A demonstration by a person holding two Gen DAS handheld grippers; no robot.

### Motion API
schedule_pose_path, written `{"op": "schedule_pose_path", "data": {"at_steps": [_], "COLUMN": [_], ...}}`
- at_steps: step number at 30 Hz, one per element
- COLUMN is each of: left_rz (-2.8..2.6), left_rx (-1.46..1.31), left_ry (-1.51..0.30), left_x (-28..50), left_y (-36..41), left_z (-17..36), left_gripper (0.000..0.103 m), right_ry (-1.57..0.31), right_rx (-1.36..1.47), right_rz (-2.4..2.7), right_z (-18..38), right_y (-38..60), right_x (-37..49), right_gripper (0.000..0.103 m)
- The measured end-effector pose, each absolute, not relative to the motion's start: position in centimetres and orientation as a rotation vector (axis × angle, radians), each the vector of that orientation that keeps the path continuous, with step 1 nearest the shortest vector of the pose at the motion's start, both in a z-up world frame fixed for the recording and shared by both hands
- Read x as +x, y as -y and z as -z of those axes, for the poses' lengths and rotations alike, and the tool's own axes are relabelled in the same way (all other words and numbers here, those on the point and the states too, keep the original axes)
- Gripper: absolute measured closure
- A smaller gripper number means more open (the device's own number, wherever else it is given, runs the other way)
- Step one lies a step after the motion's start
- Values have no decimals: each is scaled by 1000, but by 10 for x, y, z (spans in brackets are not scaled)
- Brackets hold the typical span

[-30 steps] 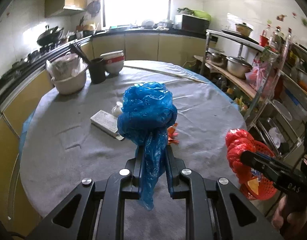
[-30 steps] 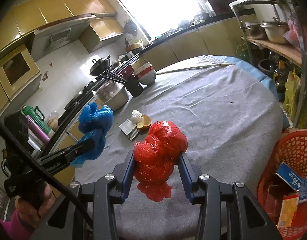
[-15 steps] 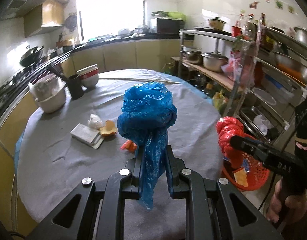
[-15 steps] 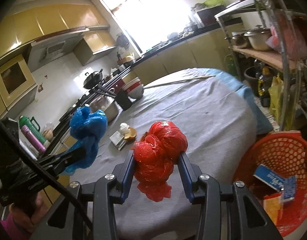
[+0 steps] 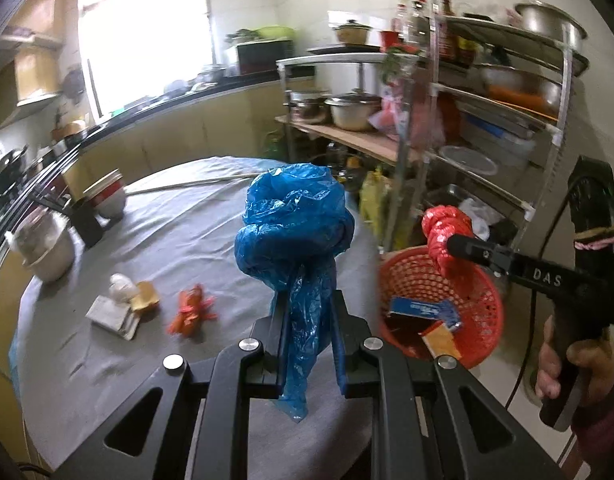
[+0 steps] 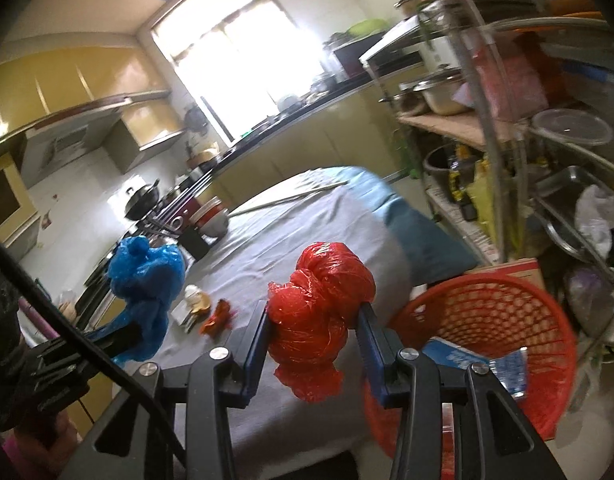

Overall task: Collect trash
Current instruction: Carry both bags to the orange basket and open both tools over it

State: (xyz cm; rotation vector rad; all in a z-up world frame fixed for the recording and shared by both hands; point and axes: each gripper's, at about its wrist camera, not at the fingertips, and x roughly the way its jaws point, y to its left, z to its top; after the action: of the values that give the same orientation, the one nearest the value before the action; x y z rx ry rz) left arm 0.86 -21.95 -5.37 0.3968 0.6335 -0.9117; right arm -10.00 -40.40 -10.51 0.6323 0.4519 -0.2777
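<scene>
Risks first, near to far. R claw (image 6: 313,332) has the red bag (image 6: 321,304) only by its mid/lower bunch, w/ the bag bulging above the fingers. If I let go while it's over the tabletop edge rather than the red basket (image 6: 507,304), it drops to the floor or lands on the rim. In R wrist view the basket sits at 3 o'clock of the bag, not under it, so I judge more travel is needed before release. L claw (image 5: 307,320) pinches the blue bag (image 5: 295,224) by its thin twisted neck; slick film, top-heavy ball, so a quick swing could slip it out. L view is blurred, so speed is likely high.

Claw state: R closed partway, jaws stopped by the red bag's bulk, nothing else touched. L nearly closed on the blue bag's neck, tail hanging below.

Farther out: basket at 3 o'clock in L view (image 5: 439,300), on the floor beside the tabletop (image 5: 187,240), already holding cartons. Left on the tabletop at 9 o'clock: orange scrap (image 5: 191,312), paper and shell bits (image 5: 123,308). Task maybe half done.
</scene>
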Motion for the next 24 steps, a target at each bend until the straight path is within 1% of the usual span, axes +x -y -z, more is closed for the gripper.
{"op": "schedule_pose_path", "data": {"at_steps": [9,16,24], "left_rz": [1039,1134,1222], "left_rx": [454,488,542], "left_ry": [-613,-638,-749], "left_x": [-15,-32,-46], "left_y": [266,301,336], "left_z": [53,63,94], "left_gripper": [83,83,83], "right_ry": [-412,-416,-451], "right_rx": [670,719,782], "right_rz": [398,466,507], "right_z": [105,119,144], "right_y": [444,463,478], "right_x": [-146,-178,-191], "right_gripper": [58,58,57]}}
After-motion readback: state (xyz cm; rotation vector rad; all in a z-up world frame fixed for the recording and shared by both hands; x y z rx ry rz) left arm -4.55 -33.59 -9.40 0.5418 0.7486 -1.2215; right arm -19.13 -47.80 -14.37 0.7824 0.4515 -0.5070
